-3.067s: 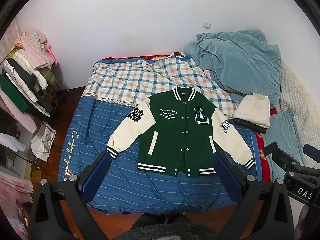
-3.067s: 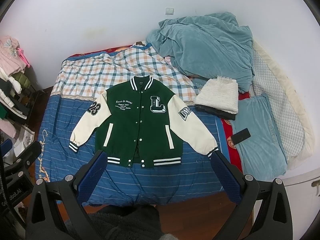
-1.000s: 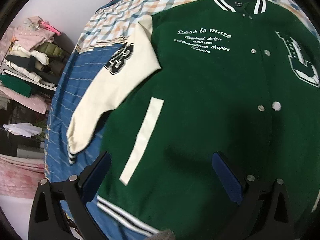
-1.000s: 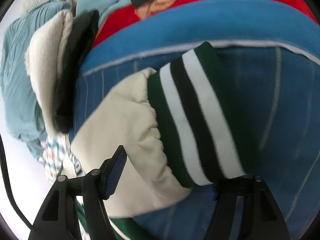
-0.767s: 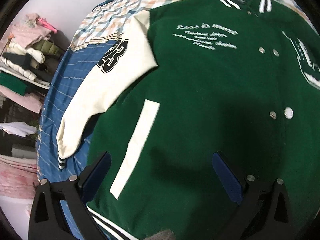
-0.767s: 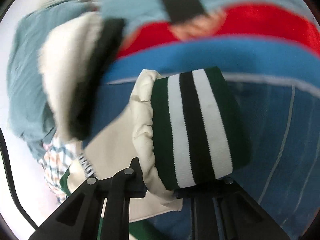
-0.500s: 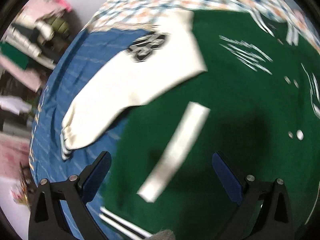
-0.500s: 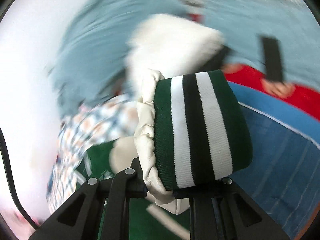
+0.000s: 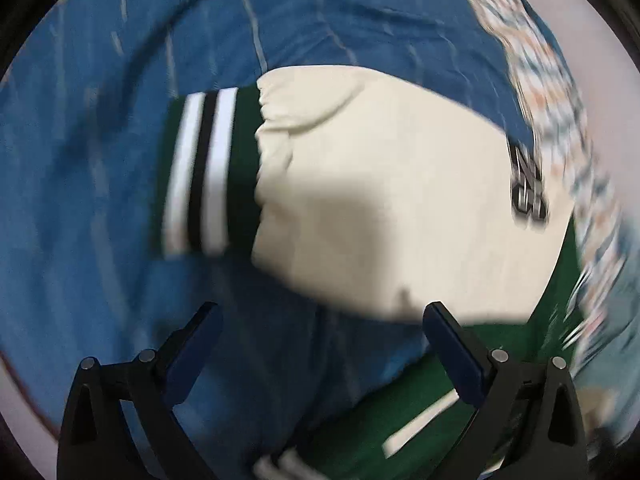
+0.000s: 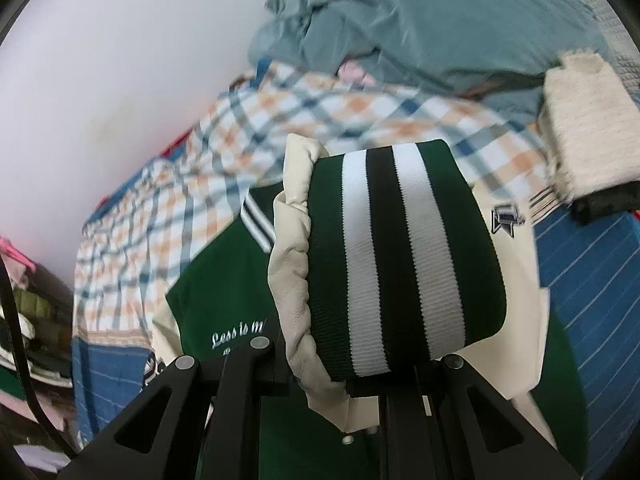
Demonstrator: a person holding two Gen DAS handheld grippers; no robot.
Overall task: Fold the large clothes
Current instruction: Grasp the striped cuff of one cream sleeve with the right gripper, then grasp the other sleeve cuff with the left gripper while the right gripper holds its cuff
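Varsity jacket (image 10: pixel 224 280): green body, cream sleeves, lying flat on the bed (image 9: pixel 80 160), collar toward the wall-side edge, partly over the checked sheet (image 10: pixel 360 112).

Right sleeve cuff (image 10: pixel 404 256): green rib knit with white and black stripes, lifted clear of the bed over the jacket's chest lettering.

Right hand-held gripper (image 10: pixel 356 376): jaws nearly together, clamped on the right sleeve cuff.

Left sleeve (image 9: pixel 380 208): cream, numbered patch near the shoulder, lying on the blue striped cover; its striped left cuff (image 9: pixel 208 172) points toward the bed's side edge.

Left hand-held gripper (image 9: pixel 320 344): jaws wide apart and closing, hovering above the left sleeve, nothing between the pads.

Teal blanket (image 10: pixel 420 20): heaped at the bed's far corner. Folded cream knit (image 10: pixel 588 120): beside it.
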